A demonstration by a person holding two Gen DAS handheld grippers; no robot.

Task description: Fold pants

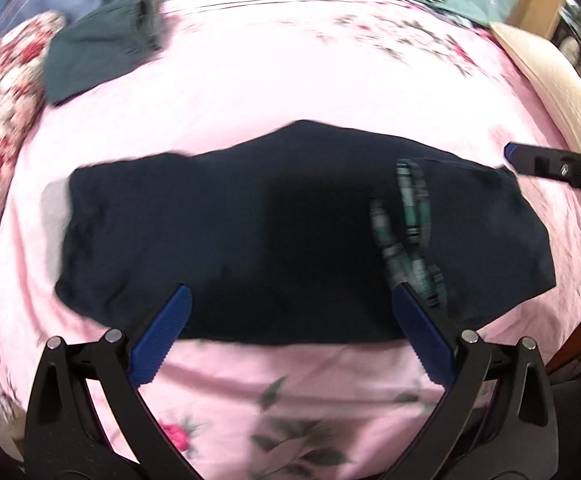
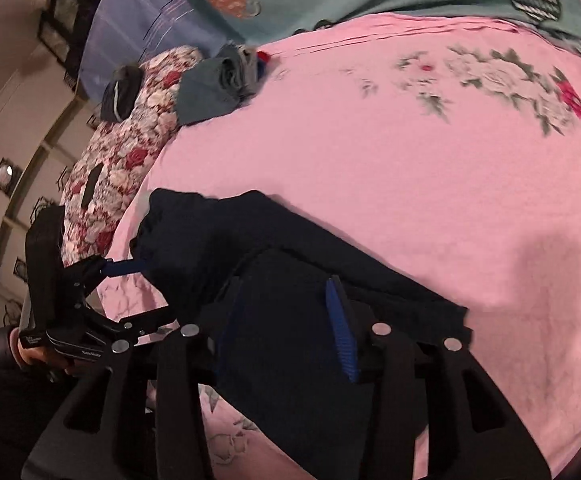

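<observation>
Pink floral bedsheet fills the left wrist view; the left gripper has its fingers spread wide, the dark navy pants lying flat just ahead of and between their tips (a plaid drawstring by the right-hand finger). Beyond, a folded teal garment.

Right wrist view: the right gripper has its fingers partly apart with pants cloth bunched between them; whether they pinch it, I cannot tell.

pink floral sheet | teal folded garment | rose-print quilt | possibly a cream pillow
</observation>
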